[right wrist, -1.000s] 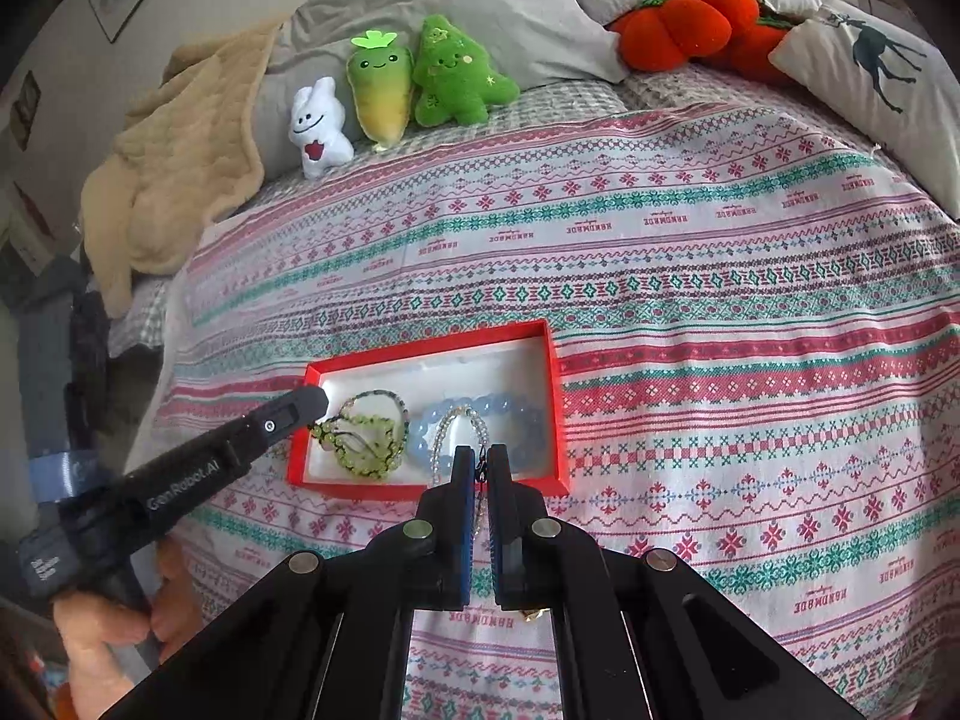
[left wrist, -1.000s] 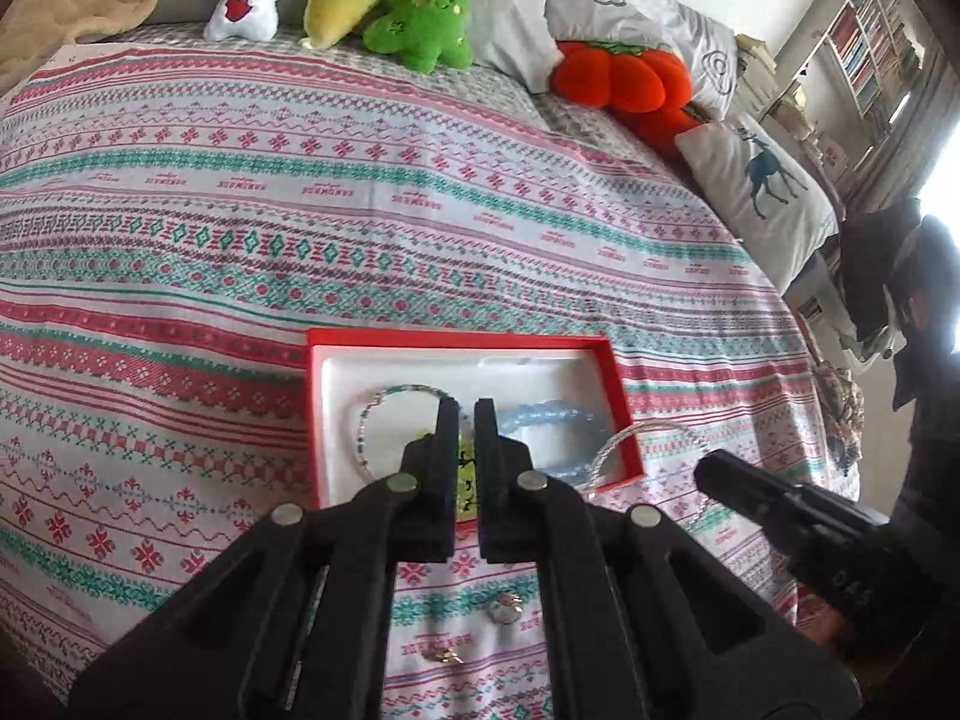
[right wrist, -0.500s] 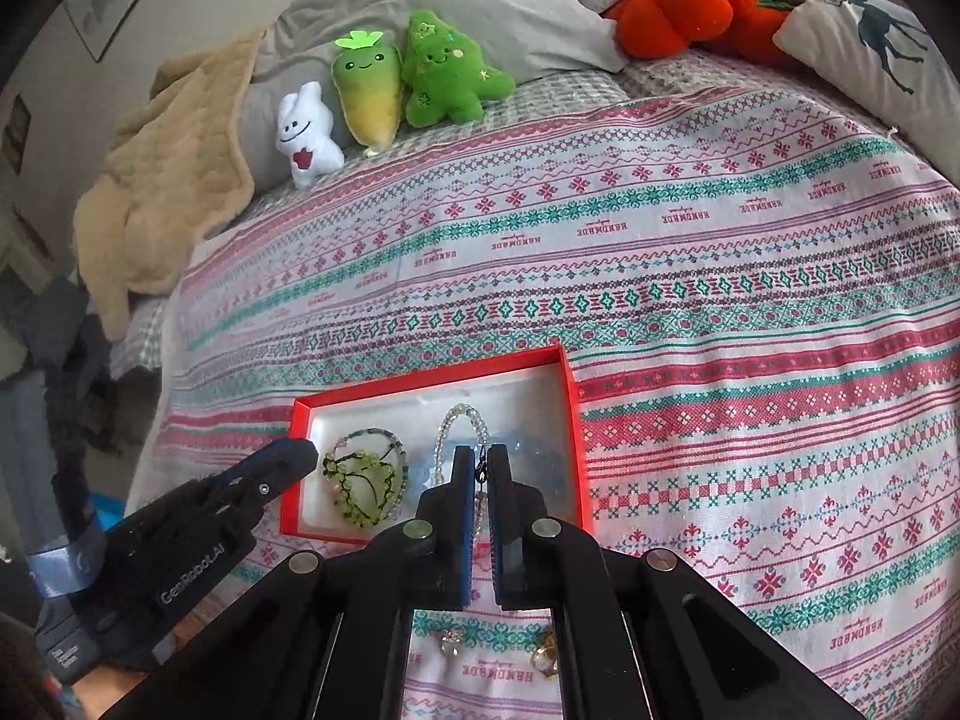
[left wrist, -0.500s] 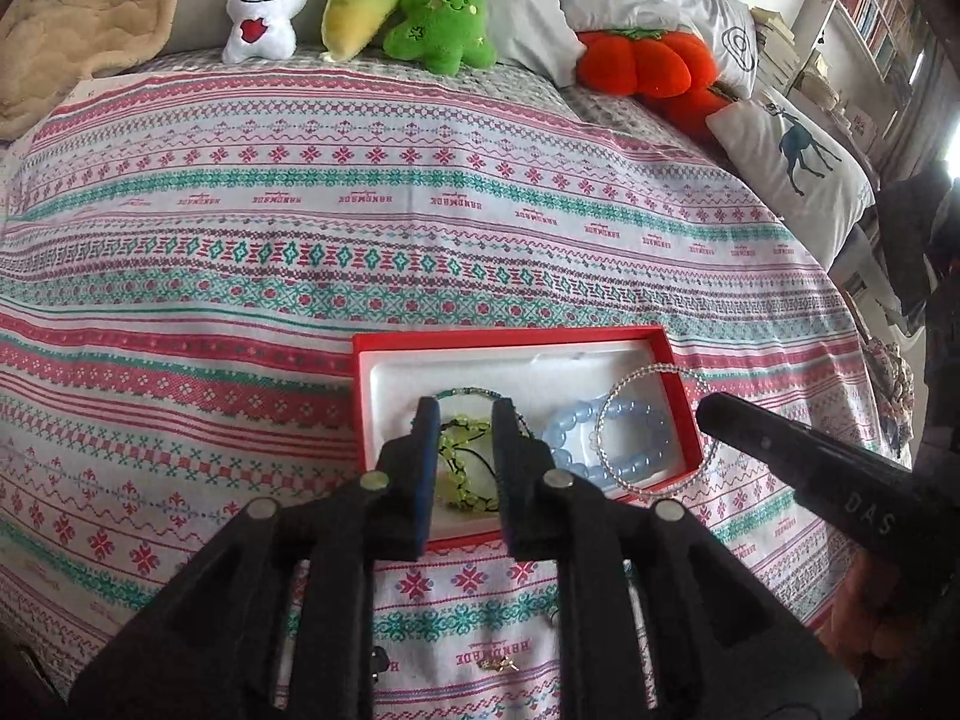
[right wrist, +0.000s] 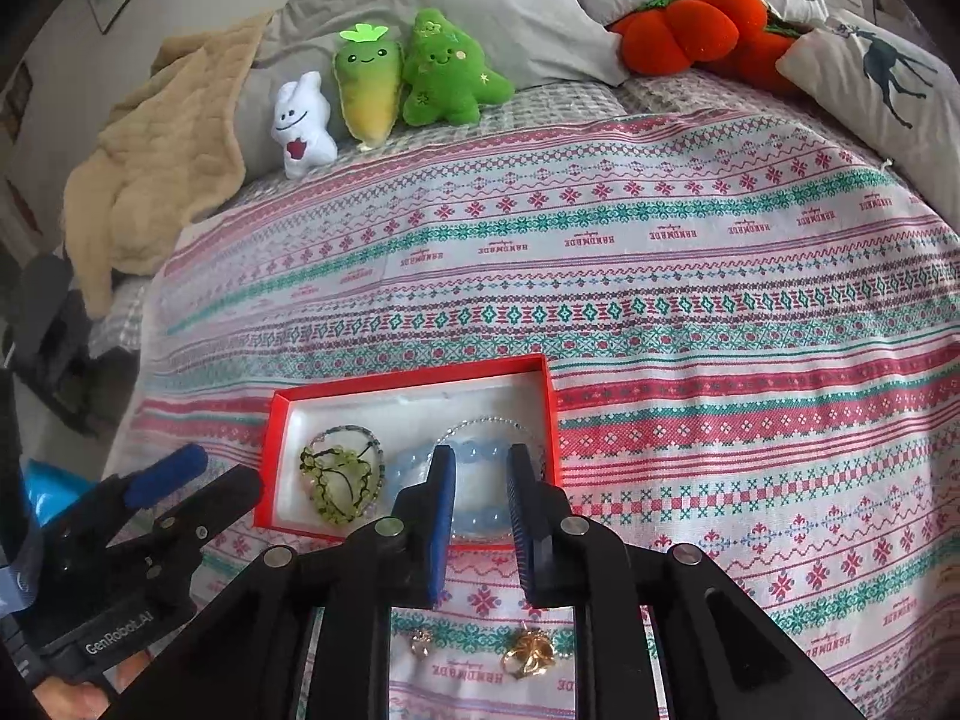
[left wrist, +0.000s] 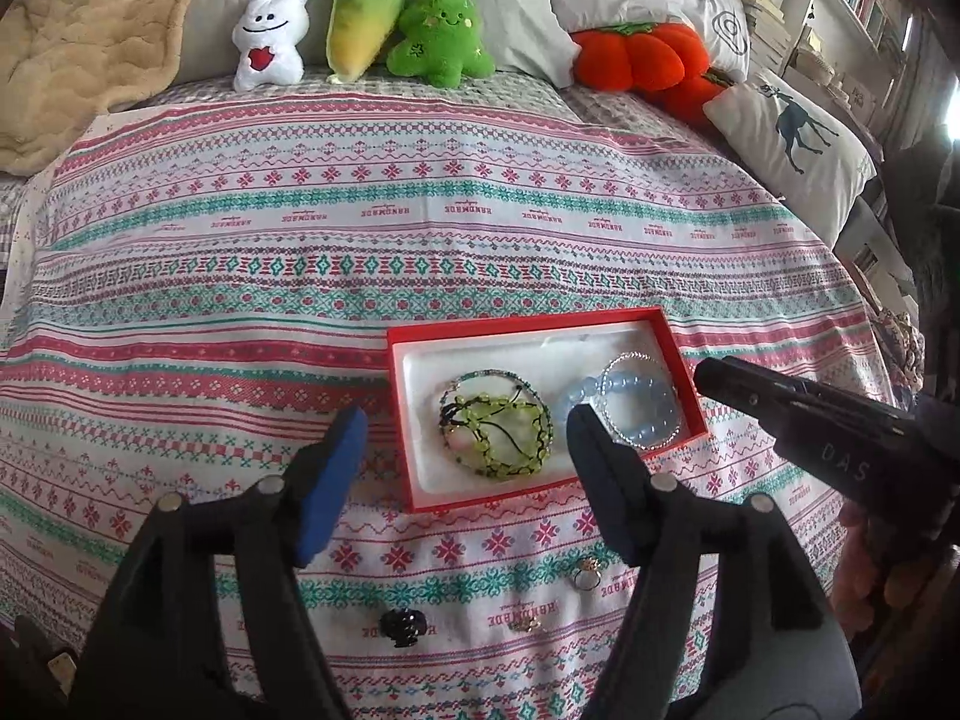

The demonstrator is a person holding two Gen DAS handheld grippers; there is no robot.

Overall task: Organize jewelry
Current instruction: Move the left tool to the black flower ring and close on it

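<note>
A red box with a white lining (left wrist: 401, 402) (right wrist: 273, 462) lies on the patterned bedspread. In it are a green beaded bracelet (left wrist: 498, 429) (right wrist: 339, 483), a blue bead bracelet (left wrist: 636, 405) (right wrist: 474, 456) and a thin silver bracelet (left wrist: 624, 366) (right wrist: 486, 422). My left gripper (left wrist: 465, 444) is wide open and empty, just in front of the box. My right gripper (right wrist: 480, 480) is open and empty above the box's near right part. On the bedspread nearer me lie a ring (left wrist: 587, 570) (right wrist: 420, 639), a gold piece (left wrist: 528, 624) (right wrist: 531, 651) and a black piece (left wrist: 401, 626).
Plush toys (left wrist: 360, 24) (right wrist: 384, 84), an orange plush pumpkin (left wrist: 636, 57) (right wrist: 690, 30), pillows (left wrist: 792, 138) and a beige blanket (left wrist: 84, 30) line the far end of the bed. The left gripper's body (right wrist: 120, 570) shows left of the box; the right gripper's finger (left wrist: 810, 414) shows right of it.
Both grippers have opened: the left from shut to wide, the right from shut on the silver bracelet, which now lies in the box. Both have drawn back slightly.
</note>
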